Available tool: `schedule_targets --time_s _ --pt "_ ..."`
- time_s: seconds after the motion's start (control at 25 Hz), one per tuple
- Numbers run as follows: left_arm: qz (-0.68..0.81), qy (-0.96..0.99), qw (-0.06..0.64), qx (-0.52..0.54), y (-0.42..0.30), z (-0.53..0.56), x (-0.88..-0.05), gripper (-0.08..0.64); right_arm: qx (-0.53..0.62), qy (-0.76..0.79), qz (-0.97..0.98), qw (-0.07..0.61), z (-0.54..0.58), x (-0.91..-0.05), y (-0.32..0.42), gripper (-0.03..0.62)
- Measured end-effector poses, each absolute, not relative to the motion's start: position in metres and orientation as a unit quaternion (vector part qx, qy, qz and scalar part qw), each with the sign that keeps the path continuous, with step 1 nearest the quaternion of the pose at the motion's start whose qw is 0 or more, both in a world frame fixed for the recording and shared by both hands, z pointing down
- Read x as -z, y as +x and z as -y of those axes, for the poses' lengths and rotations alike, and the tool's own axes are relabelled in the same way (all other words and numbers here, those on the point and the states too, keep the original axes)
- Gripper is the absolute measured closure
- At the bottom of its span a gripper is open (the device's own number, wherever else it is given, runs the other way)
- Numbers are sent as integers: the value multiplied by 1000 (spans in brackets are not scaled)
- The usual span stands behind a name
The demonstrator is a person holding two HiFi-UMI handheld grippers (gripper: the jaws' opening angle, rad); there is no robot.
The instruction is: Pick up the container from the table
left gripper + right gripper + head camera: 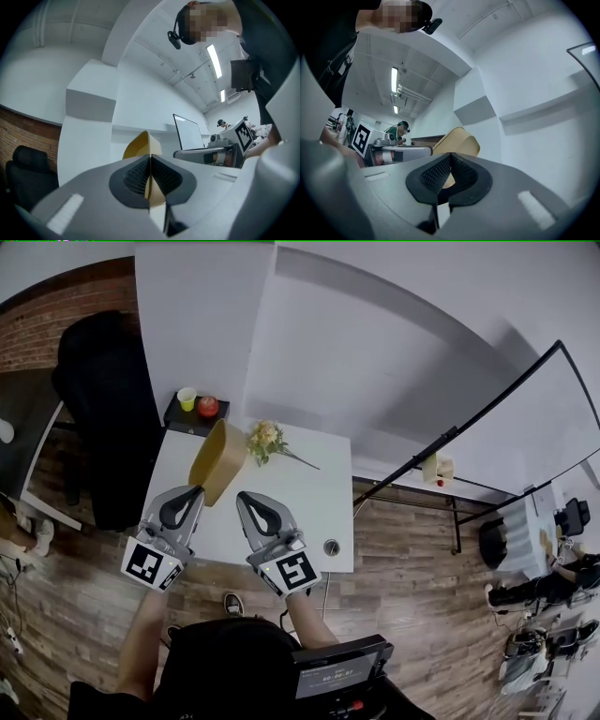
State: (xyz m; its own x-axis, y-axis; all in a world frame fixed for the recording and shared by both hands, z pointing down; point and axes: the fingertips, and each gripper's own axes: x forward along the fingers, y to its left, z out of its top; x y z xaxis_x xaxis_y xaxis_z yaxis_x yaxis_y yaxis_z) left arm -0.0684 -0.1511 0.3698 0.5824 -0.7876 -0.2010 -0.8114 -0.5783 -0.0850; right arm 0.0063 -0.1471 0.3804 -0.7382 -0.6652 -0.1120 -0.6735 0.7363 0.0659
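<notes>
Your left gripper [195,489] had its jaws clamped on the thin rim of the container [217,462], holding it tipped on edge, clear of the white tabletop [300,502] near the far left corner. The container was a wide, shallow tub in a dull tan, matte like card or paper, with a rounded rim and a smooth, slightly yellower inside. In the left gripper view the wall of the container [140,145] ran straight between the ribbed black pads of the left gripper [150,161], showing above and below them.

Your right gripper [242,495] sat just beside the tub with its jaws together on nothing. In the right gripper view the container [461,140] rose behind the closed right gripper [450,159].

The tabletop was flat and glossy. A loose sprig of pale flowers [265,440] lay on it just beyond the tub. A small round thing [330,547] near the front edge was too small to name. The tub's base was hidden behind its own wall in the head view, and both gripper views cut off most of its outline.
</notes>
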Motion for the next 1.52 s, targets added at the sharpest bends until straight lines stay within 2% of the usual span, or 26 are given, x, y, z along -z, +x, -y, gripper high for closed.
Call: schedule_targets --time_s 1.52 --pt "-463 -884 51 -36 -71 158 -433 548 -21 -347 -938 -5 157 -438 0 578"
